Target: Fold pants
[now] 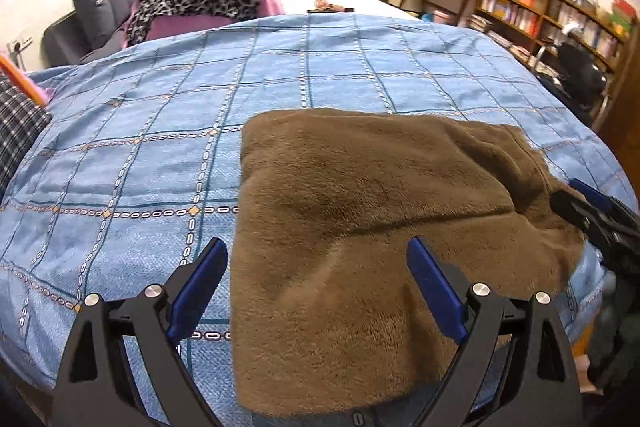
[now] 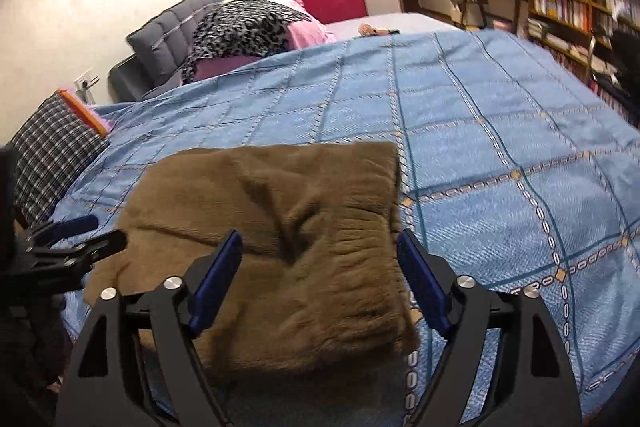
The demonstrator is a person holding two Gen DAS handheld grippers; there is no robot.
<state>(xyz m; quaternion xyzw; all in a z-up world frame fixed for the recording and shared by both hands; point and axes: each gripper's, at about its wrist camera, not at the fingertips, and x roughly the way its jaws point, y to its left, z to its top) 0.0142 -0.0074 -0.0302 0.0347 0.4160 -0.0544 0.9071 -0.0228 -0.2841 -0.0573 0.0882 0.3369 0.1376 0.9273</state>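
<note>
Both grippers hung spread and empty over the folded brown pants point(image 1: 380, 227), which lay on the blue checked bedspread point(image 1: 160, 147) near its front edge.

The left gripper point(image 1: 316, 291) had its 2 jaws wide apart above the near left part of the bundle, and the right gripper point(image 2: 320, 283) had its jaws just as wide above the ribbed waistband end; neither pinched any cloth. The plush fabric looked thick and springy, so I judged the fold could slump open if pressed unevenly. A pinch taking only the top layer would likely peel it back and undo the fold. The near edge overhung the bedspread's front, so a tug toward the person might drag the bundle off.
</note>
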